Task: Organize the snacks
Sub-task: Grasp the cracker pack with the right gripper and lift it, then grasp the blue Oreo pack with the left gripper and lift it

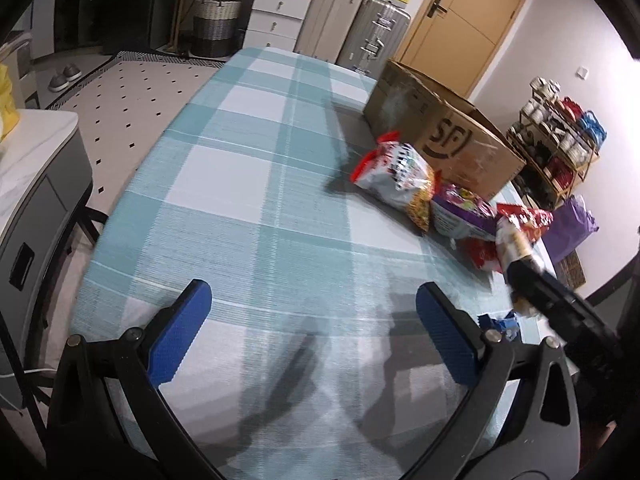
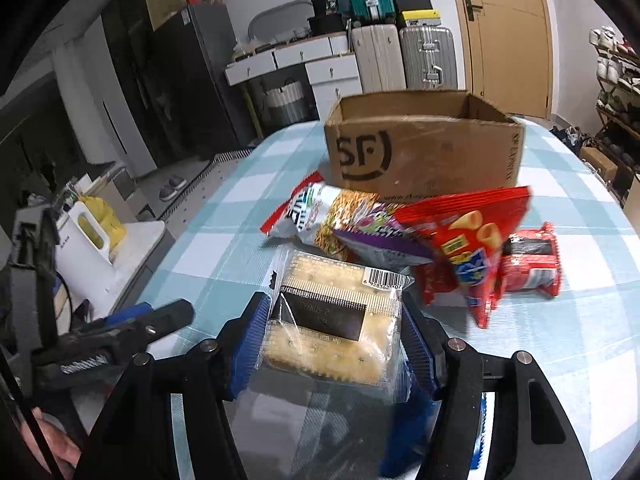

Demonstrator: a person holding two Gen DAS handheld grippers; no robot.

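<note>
1. The right gripper [image 2: 334, 344] was clamped on a clear-wrapped cracker pack [image 2: 340, 320], one blue pad on each long side, the pack held above the checked tablecloth [image 2: 580, 320] and in front of the snack pile
2. The left gripper [image 1: 316, 336] stood apart with nothing between its pads, hanging over bare cloth well to the left of the snacks
3. The pack looked light, with a slick film; the crackers inside were judged stiff but brittle, so a firm squeeze across the edges risked cracking them
4. Holding by the flat long sides, as here, seemed the sound choice; the loose crimped film ends would likely slip
5. The cardboard box [image 2: 424, 152] stood open-topped behind the pile, the probable destination
6. The red chip bag [image 2: 472, 240] and noodle packet [image 2: 320, 216] were puffy, soft and light; they were judged best taken by a sealed edge
</note>
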